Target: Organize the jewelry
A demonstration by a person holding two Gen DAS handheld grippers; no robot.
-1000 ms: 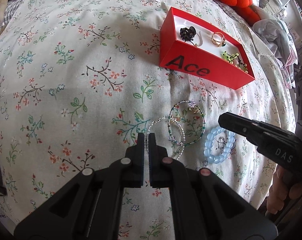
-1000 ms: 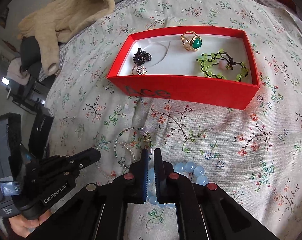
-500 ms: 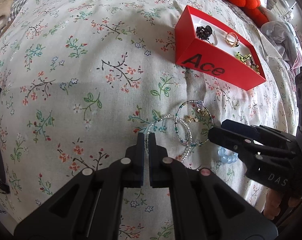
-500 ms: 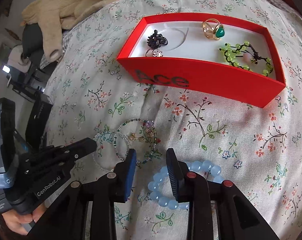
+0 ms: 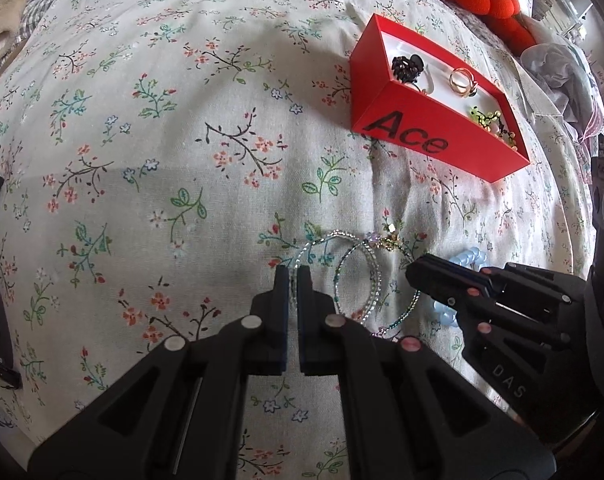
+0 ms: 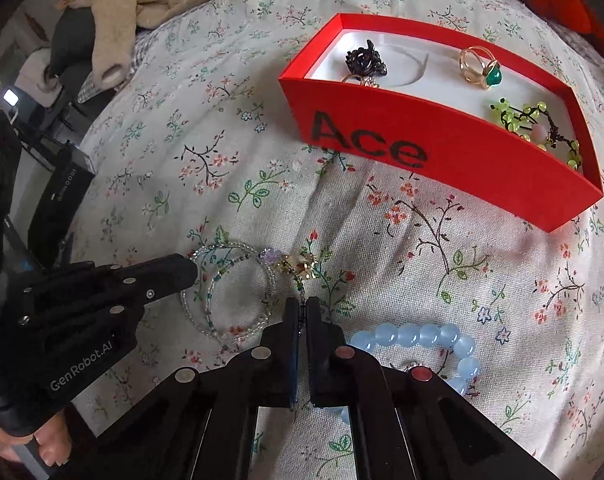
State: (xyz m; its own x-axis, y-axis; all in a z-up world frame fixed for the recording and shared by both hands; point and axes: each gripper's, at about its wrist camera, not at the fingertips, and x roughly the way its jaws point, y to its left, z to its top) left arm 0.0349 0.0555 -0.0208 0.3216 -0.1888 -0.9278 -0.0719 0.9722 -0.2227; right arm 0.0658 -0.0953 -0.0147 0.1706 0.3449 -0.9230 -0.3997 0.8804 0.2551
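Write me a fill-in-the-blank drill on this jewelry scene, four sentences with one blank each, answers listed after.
1. The box that holds the rings is coloured ____.
2. The black word printed on the box's side wall is ____.
3. The gold ring in the box carries a stone coloured ____.
4. The right gripper is shut on the thin beaded bracelet, while the chunky bracelet of pale ____ beads lies on the bedsheet.

Missing words: red; Ace; green; blue
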